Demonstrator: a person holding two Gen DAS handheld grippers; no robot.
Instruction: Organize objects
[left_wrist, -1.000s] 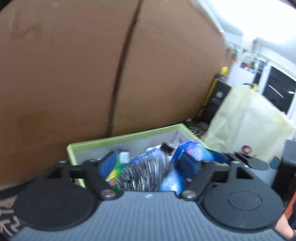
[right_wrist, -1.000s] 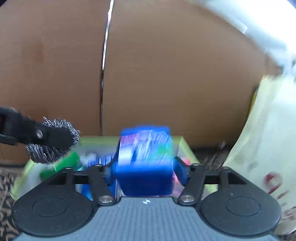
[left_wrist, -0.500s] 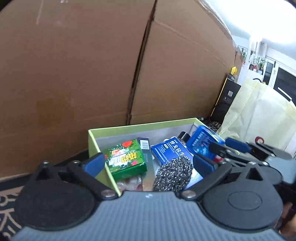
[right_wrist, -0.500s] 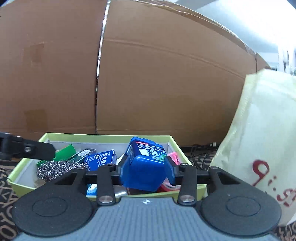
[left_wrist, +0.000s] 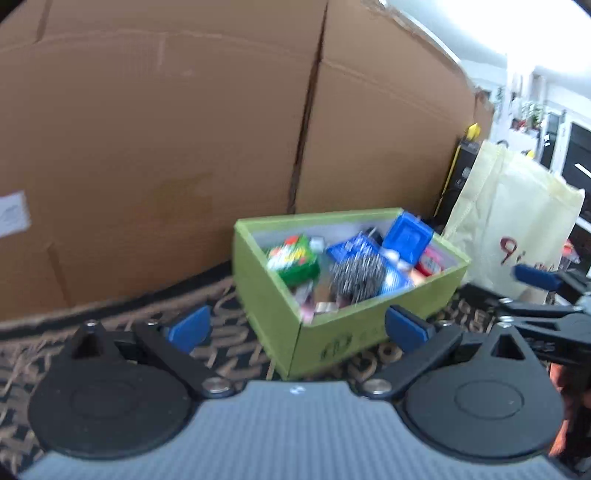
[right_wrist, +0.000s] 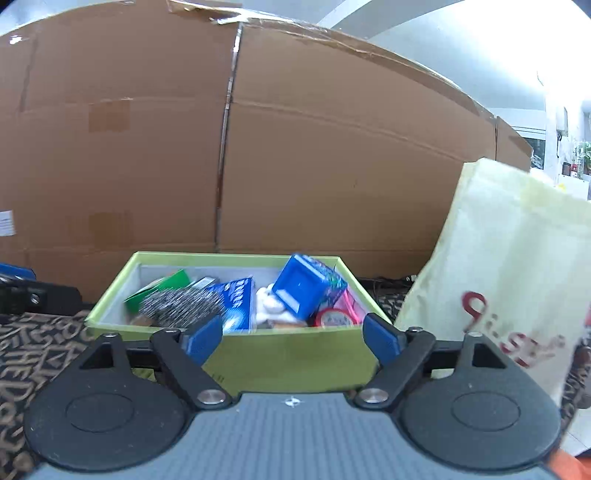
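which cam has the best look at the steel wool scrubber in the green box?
Left wrist: it looks down into the green box, showing the steel wool scrubber nearly whole, though blurred. In the right wrist view, the scrubber is partly hidden behind the near wall.

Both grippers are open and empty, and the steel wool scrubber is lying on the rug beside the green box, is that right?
Not quite. The steel wool scrubber lies inside the green box, not on the rug, as the right wrist view shows. Both the left gripper and right gripper are open and empty.

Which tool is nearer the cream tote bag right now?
Right. The right tool sits before the green box, the cream tote bag just right of it. The left tool sits further left.
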